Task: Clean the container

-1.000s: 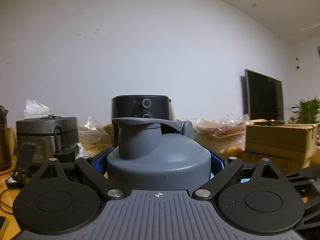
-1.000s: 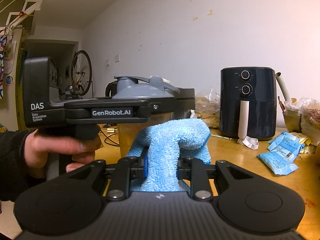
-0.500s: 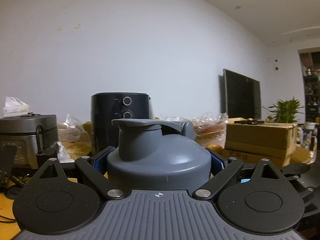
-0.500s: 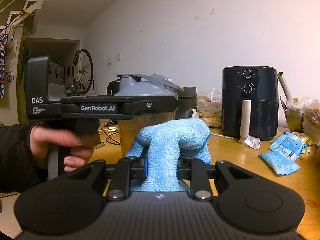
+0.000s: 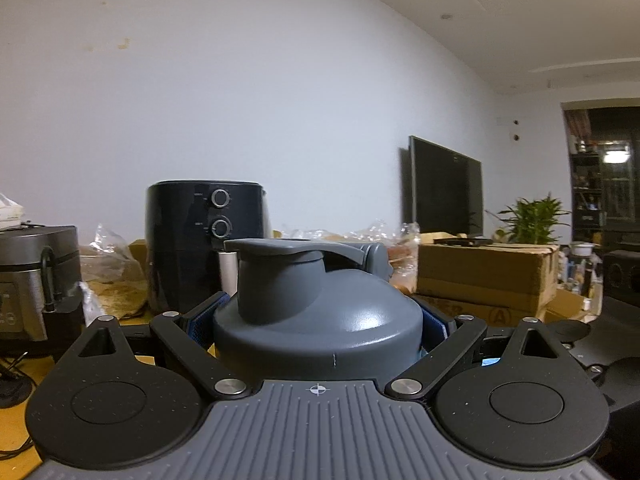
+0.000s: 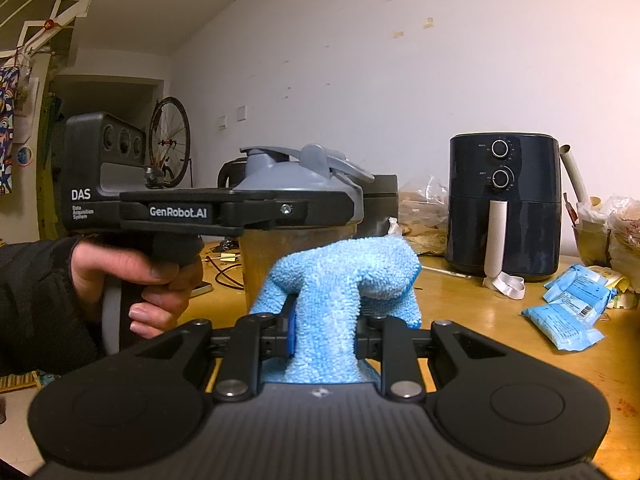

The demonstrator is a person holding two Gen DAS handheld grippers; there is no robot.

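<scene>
- At the middle of the right wrist view, we have the left gripper [image 6: 332,204] clamped on the container [image 6: 296,236] just under its lid [image 6: 296,174]; its fingers [image 5: 200,320] press the lid's rim from both sides, spread wide by the lid's girth.
- Our right gripper [image 6: 324,336] has its fingers drawn narrow, pinching a blue cloth [image 6: 340,280] that bulges out ahead of them.
- We judge the step in hand to be the wiping of the container's outer wall: the cloth sits just in front of the wall at about 6 o'clock of the body, though we cannot tell whether they touch.
- The next move, as we read it, calls for pressing the cloth against the wall and rubbing, while the left grip holds the container steady or turns it to offer a fresh side.
- The lid is matte grey plastic, domed, with a raised spout cap [image 5: 276,276] and a flip arm running off toward 3 o'clock.
- The body below is a translucent, brownish, smooth cylinder.
- The cloth is fluffy microfibre, soft and folded into a thick wad.
- A glossy dark air fryer [image 6: 504,204] stands on the wooden table [image 6: 480,320] at 2 o'clock of the cloth, with blue packets [image 6: 560,320] well apart at 3 o'clock.
</scene>
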